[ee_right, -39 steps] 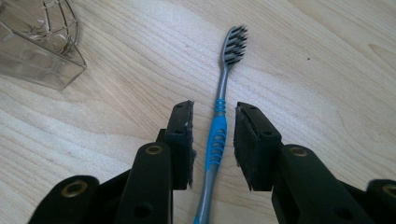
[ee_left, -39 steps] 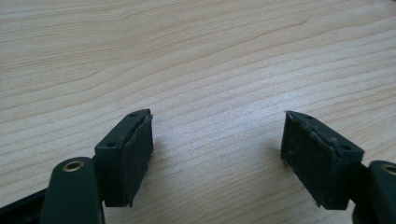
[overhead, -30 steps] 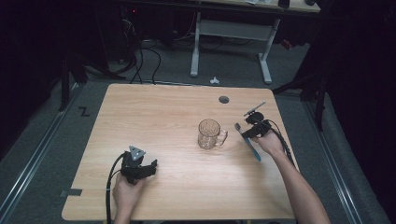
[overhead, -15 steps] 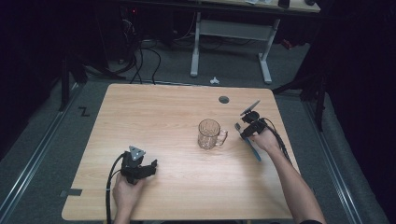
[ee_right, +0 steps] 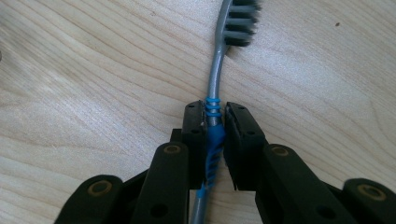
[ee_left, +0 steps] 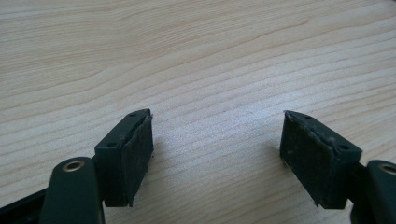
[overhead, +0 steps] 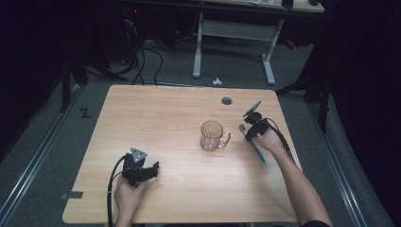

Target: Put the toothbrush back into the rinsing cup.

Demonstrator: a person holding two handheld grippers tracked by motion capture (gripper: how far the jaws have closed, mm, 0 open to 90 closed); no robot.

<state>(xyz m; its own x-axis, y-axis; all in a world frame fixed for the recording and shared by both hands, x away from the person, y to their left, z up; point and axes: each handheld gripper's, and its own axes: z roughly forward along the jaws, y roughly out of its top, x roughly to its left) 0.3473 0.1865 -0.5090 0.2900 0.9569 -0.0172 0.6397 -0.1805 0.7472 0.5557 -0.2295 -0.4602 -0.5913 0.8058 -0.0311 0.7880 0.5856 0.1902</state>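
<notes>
Table brightly lit, surroundings dark, high view soft.

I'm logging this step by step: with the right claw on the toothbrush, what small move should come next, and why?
Probably a short lift straight up. The right claw has just closed its jaws on the toothbrush at the blue grip, yet the brush lies flat on the table. Raising it first would free it to go to the glass mug nearby.
</notes>
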